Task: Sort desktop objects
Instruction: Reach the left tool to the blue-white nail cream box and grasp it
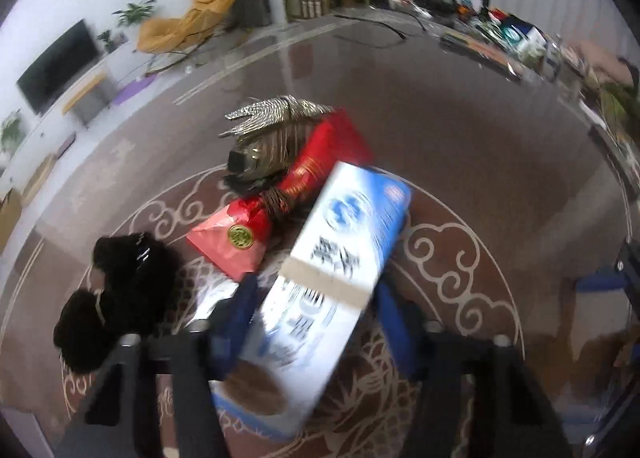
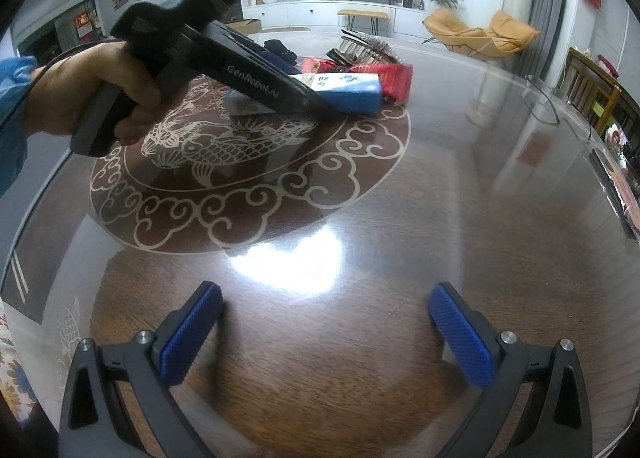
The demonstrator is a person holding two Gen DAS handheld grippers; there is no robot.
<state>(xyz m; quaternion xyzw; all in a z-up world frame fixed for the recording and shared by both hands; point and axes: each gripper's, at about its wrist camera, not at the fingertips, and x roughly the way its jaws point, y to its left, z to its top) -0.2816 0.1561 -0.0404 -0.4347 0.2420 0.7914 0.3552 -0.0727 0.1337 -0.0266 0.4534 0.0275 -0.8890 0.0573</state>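
Note:
My left gripper [image 1: 314, 290] is shut on a long blue and white box [image 1: 332, 262], which sits tilted between its blue pads. The box's far end rests against a red wrapped package [image 1: 288, 194] with a gold seal. A silver and gold spiky ornament [image 1: 268, 138] lies on the package. A black fuzzy item [image 1: 116, 290] lies to the left. In the right wrist view the box [image 2: 352, 90], the red package [image 2: 394, 80] and the left gripper's body [image 2: 240, 74] show at the far side of the table. My right gripper [image 2: 326, 322] is open and empty over bare table.
The round brown table [image 2: 360, 218] has a glass top and a carp and cloud pattern [image 2: 224, 162]. Clutter [image 1: 500, 30] lies along the far right rim in the left wrist view. A person's hand [image 2: 80, 94] holds the left gripper.

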